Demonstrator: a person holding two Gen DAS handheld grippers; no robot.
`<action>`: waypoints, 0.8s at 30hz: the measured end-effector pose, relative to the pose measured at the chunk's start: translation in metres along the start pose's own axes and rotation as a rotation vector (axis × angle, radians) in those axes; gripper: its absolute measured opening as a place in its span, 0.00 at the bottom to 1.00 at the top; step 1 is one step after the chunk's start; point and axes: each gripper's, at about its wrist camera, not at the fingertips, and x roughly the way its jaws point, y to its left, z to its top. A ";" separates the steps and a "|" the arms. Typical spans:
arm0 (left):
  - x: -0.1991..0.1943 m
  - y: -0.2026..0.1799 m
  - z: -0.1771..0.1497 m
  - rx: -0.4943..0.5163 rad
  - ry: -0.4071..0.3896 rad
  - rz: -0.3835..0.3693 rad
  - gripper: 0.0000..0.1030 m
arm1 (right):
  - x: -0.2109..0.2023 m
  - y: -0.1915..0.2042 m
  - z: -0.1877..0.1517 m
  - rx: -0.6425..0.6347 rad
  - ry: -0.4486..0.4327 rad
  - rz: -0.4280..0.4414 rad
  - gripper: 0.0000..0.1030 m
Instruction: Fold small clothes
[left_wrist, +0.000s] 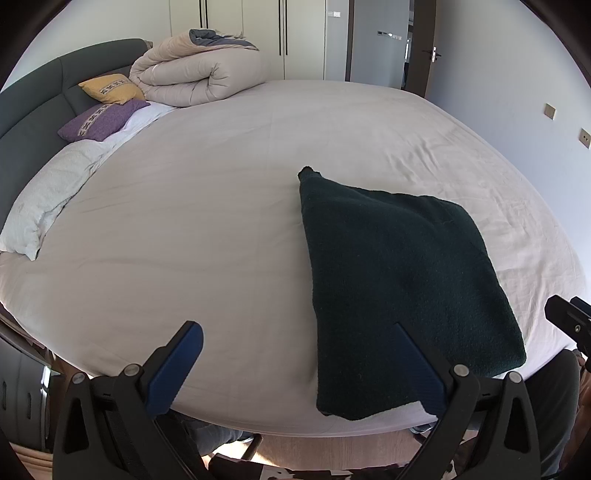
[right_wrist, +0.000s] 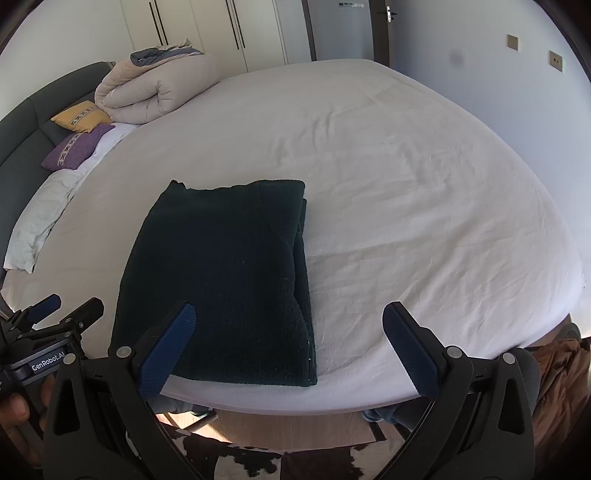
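Both claws, left (left_wrist: 299, 363) and right (right_wrist: 290, 347), hang spread and empty over the bed's (right_wrist: 406, 184) near edge, where the folded garment (right_wrist: 229, 277) lies, so a careless tug could drag it off.

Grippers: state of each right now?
Left gripper: open, holding nothing.
Right gripper: open, holding nothing; the dark garment lies folded on the bed.

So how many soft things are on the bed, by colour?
Dark green: 1, folded garment
Yellow: 1, cushion
Purple: 1, cushion
Beige: 1, rolled duvet
White: 1, pillow
Total: 5
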 end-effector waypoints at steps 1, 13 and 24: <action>0.000 0.000 0.000 0.000 0.000 0.000 1.00 | 0.000 0.000 0.000 -0.001 0.001 0.000 1.00; 0.001 -0.001 -0.002 0.000 0.003 0.004 1.00 | 0.004 0.002 -0.001 0.002 0.009 0.002 1.00; 0.001 0.000 -0.002 0.001 0.006 0.003 1.00 | 0.005 0.002 -0.001 0.002 0.013 0.004 1.00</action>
